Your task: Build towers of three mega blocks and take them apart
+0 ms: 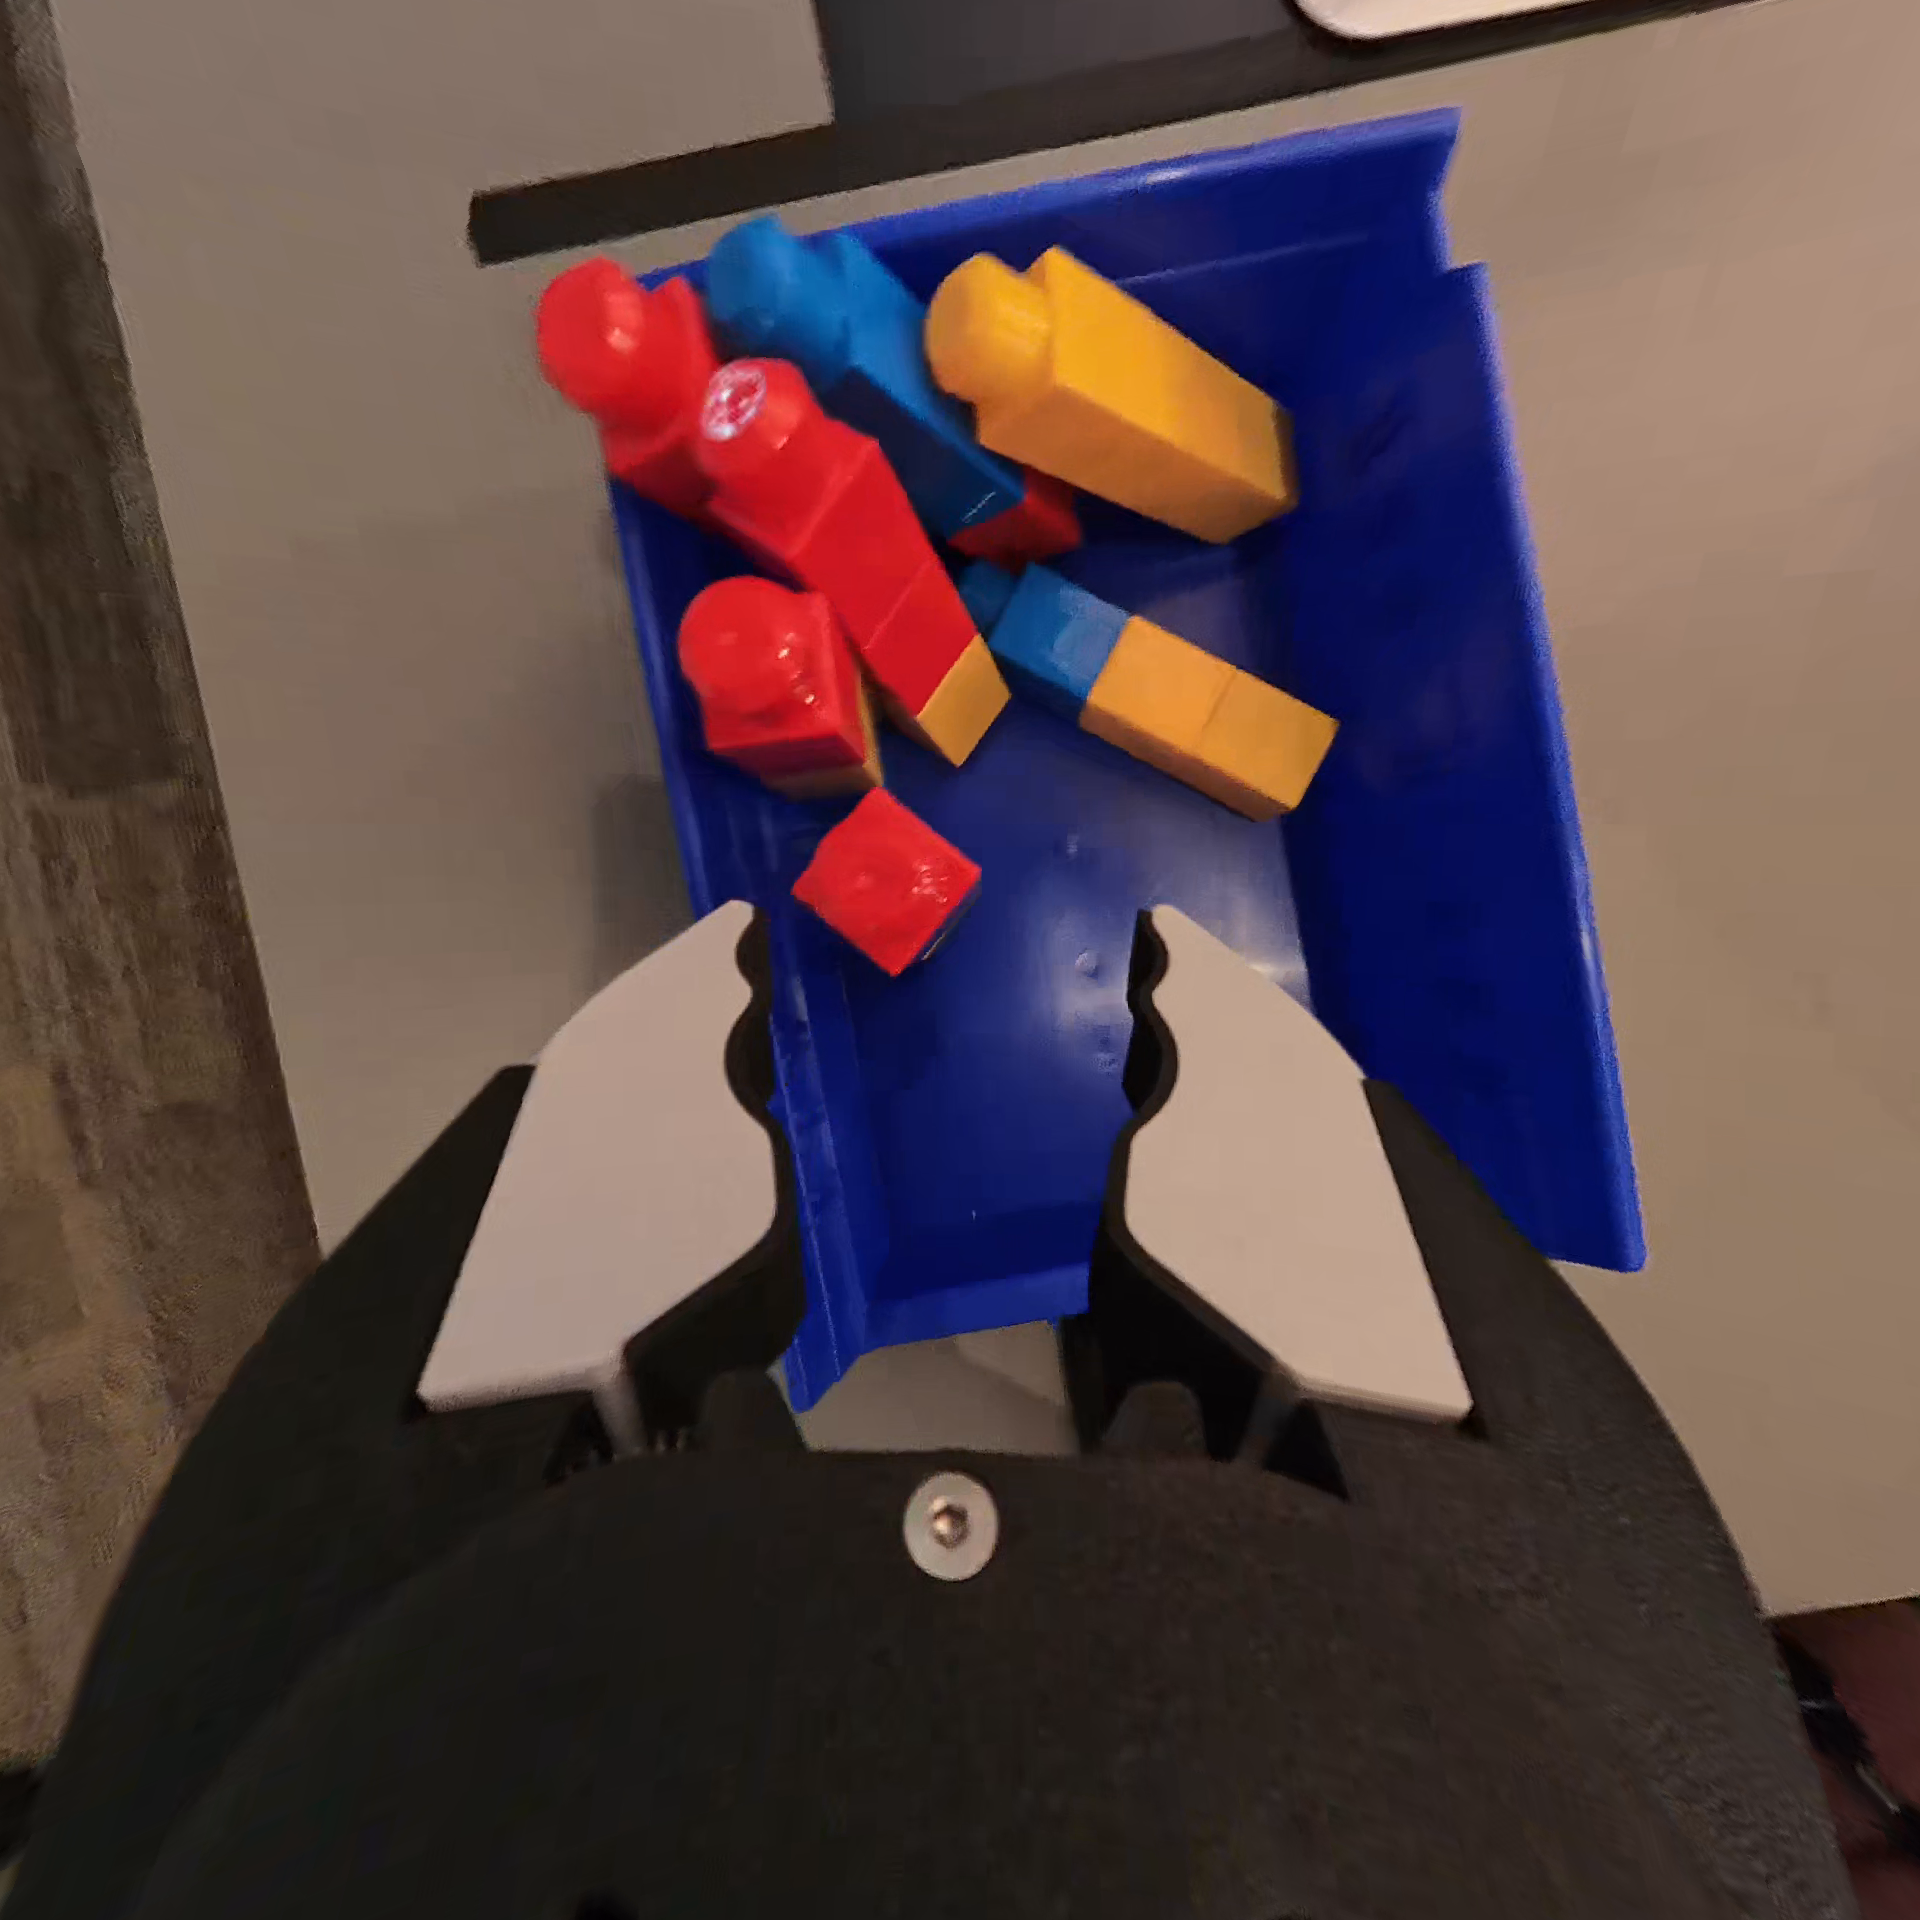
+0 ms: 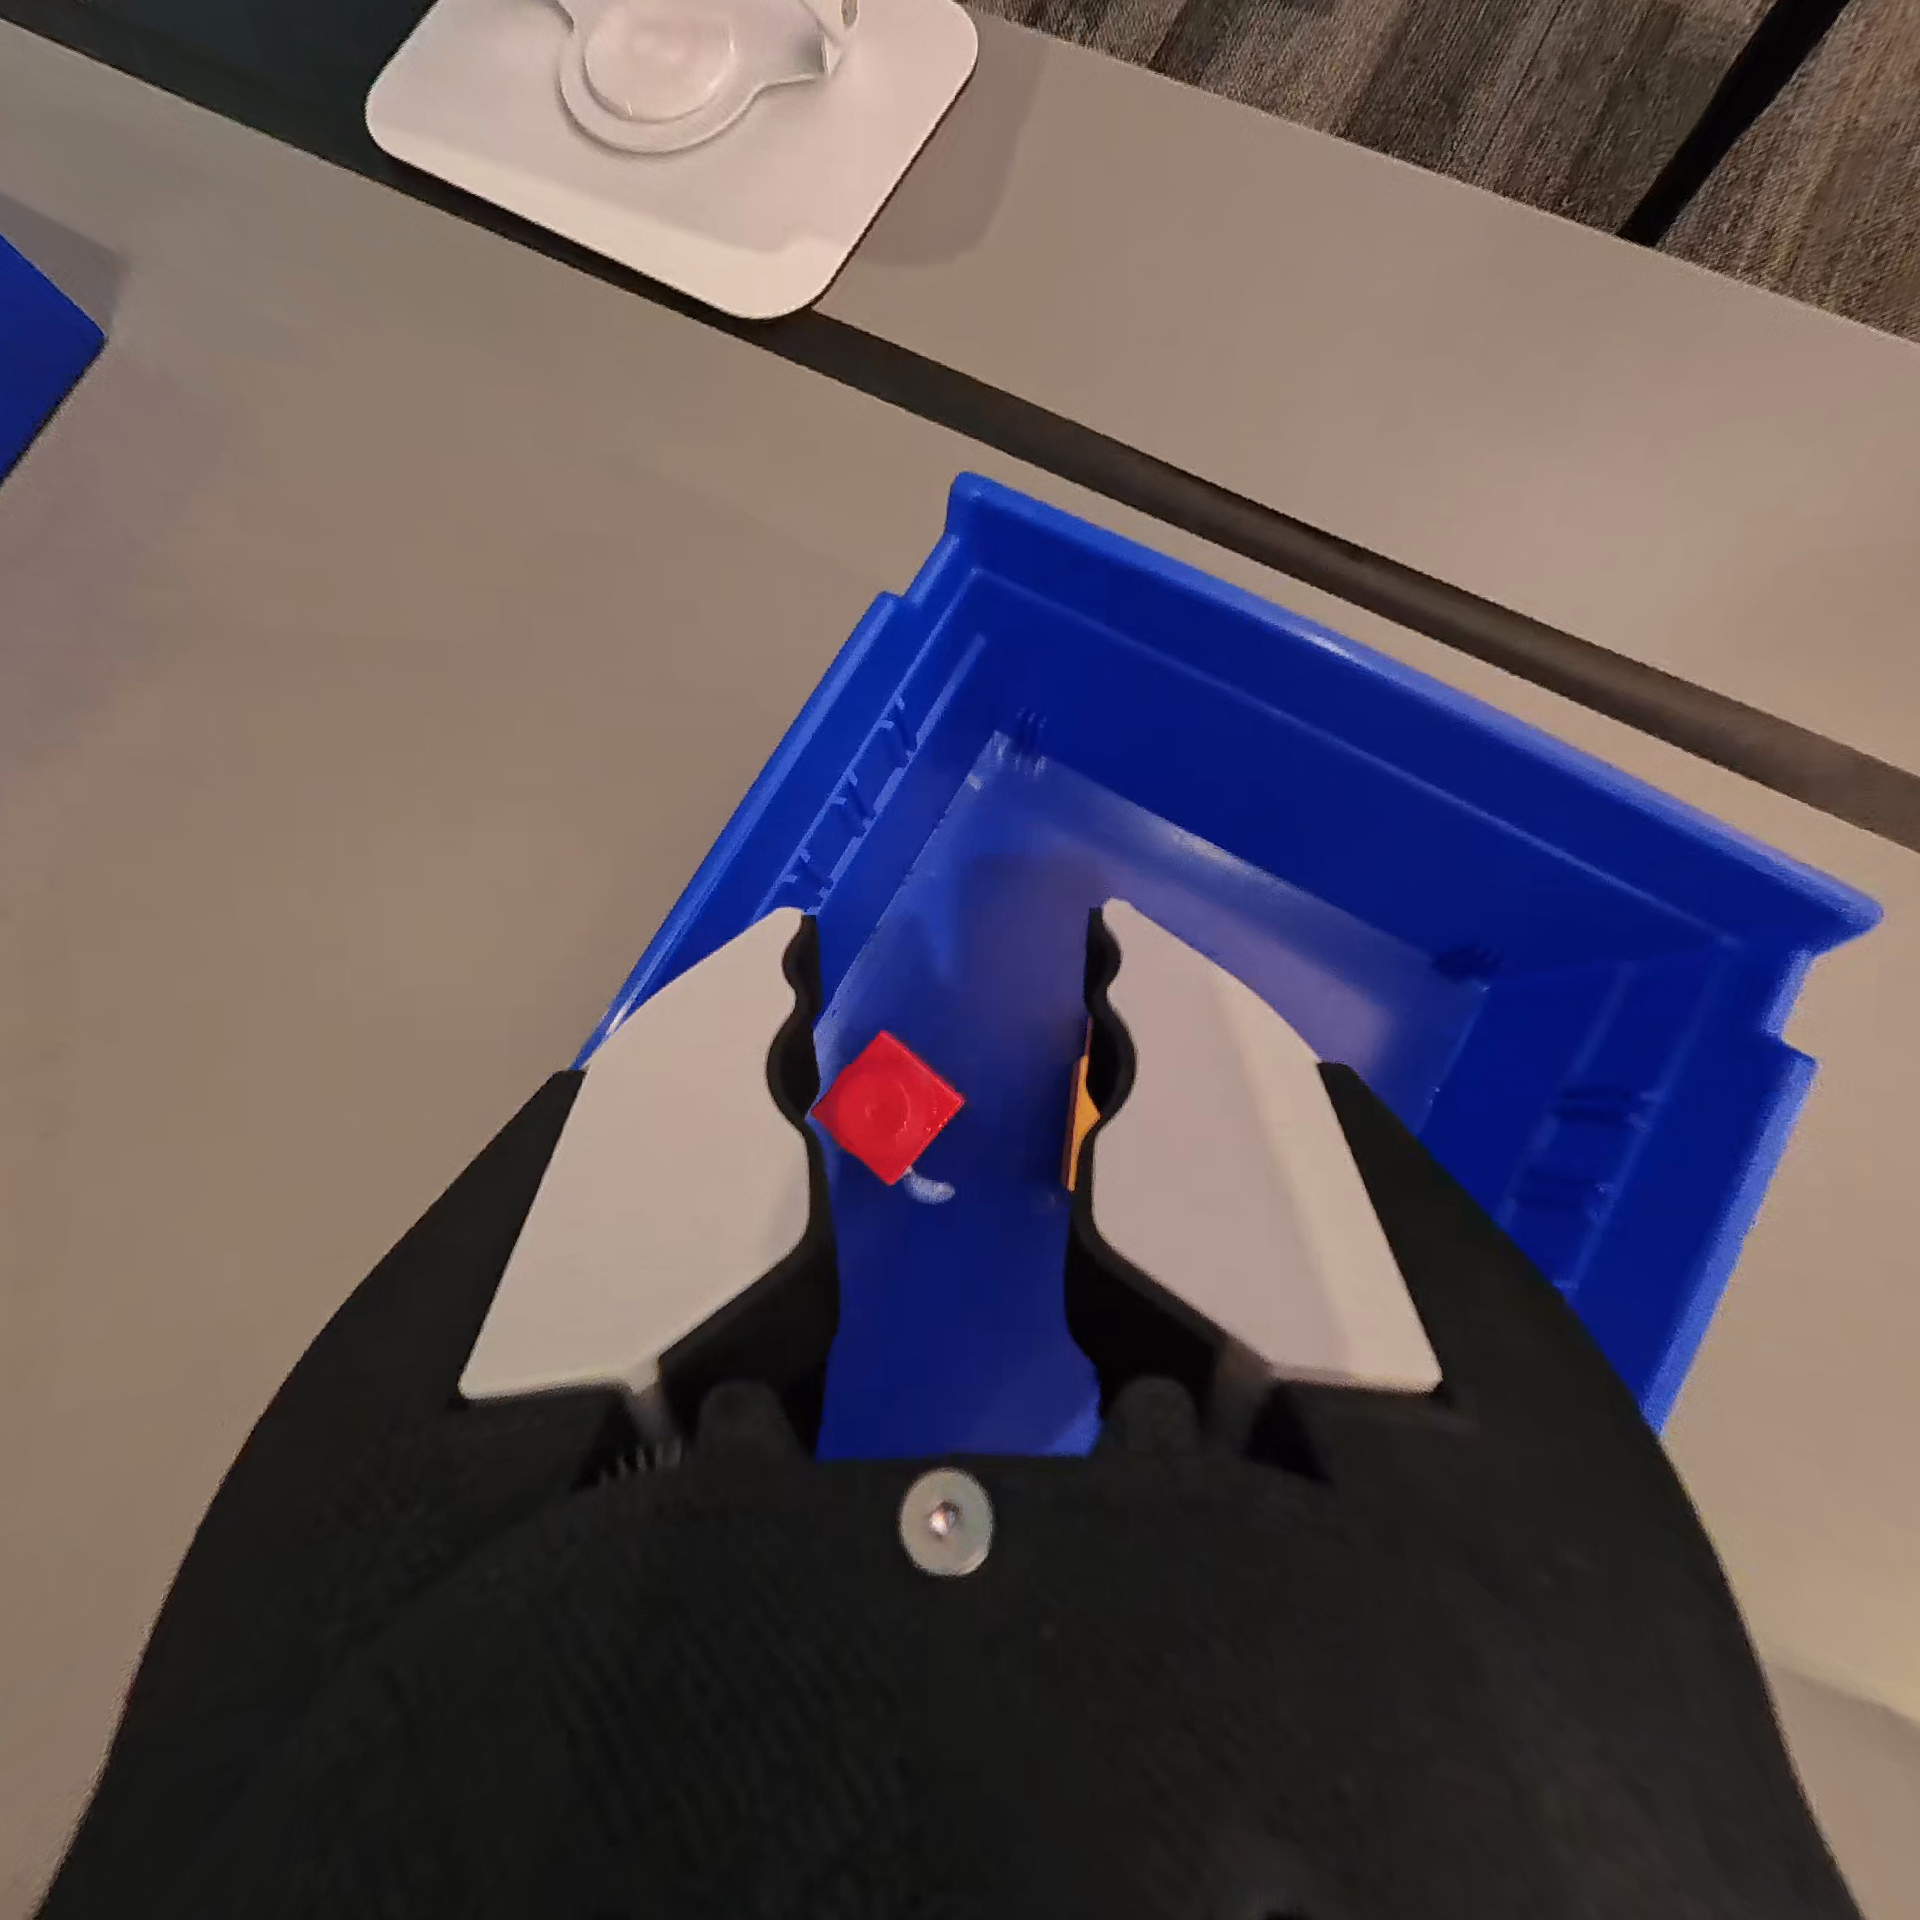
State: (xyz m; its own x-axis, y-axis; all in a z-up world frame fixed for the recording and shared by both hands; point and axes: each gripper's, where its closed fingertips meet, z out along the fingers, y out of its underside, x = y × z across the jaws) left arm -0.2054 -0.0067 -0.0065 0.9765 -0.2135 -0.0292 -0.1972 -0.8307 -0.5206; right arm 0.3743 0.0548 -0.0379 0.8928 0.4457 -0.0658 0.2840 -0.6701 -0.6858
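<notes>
Inside blue bin (image 1: 1434, 727), stacked blocks (image 1: 862, 540)

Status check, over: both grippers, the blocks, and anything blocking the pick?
Left gripper open, empty, over tower bin. Right gripper open above single red block in second bin. Orange piece beside right finger. Nothing blocking.

The left gripper (image 1: 945, 925) points forward and down, its two grey fingers (image 1: 644, 1122) spread wide with black wavy pads facing each other across a clear gap; nothing sits between them, and the view is slightly blurred. The right gripper (image 2: 951, 925) is likewise angled downward with its fingers (image 2: 665, 1132) parted, a little narrower than the left, the pads pressing on nothing. Neither gripper shows in the other's view.
</notes>
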